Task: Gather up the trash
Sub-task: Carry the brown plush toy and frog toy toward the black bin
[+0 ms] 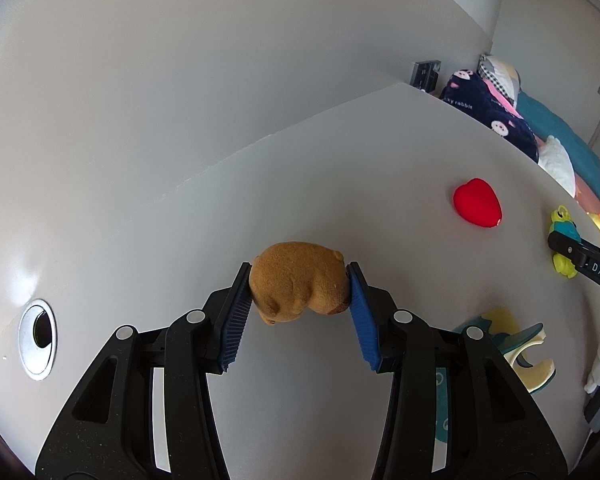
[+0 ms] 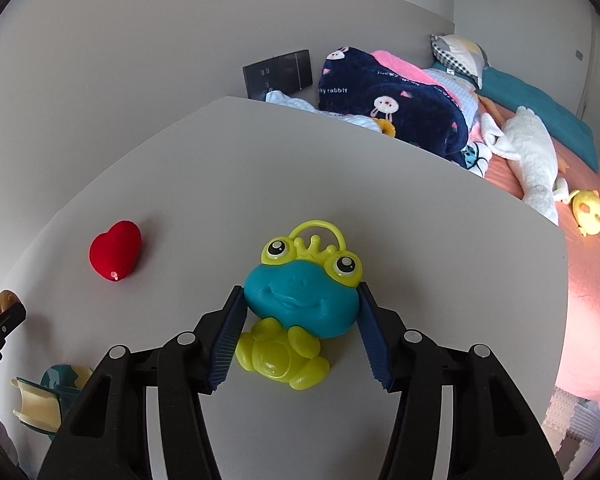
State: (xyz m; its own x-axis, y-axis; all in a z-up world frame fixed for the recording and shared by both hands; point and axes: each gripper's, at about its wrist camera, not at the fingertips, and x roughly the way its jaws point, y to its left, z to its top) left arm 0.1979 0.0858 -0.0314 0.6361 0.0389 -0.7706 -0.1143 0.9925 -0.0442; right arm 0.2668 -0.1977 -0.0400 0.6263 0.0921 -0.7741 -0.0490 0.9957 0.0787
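Note:
A brown plush toy [image 1: 296, 280] hangs just above the white table [image 1: 300, 168], and my left gripper [image 1: 299, 268] is shut on it, blue pads pressing both sides. In the right wrist view a plastic frog toy [image 2: 300, 300] with a blue head, yellow-green body and a ring handle lies on the table [image 2: 260, 168]. My right gripper [image 2: 300, 286] has a pad against each side of the blue head. A red heart [image 1: 477, 202] [image 2: 116, 249] lies on the table between the two grippers. The frog [image 1: 562, 220] also shows at the right edge of the left wrist view, partly behind a black finger.
A teal and cream curved object [image 1: 516, 344] [image 2: 48, 396] lies near the table's front. A metal cable grommet [image 1: 38, 338] is set in the table at left. Beyond the table's far edge is a bed with a navy blanket [image 2: 392, 96], a white plush [image 2: 532, 156] and a yellow toy [image 2: 588, 208].

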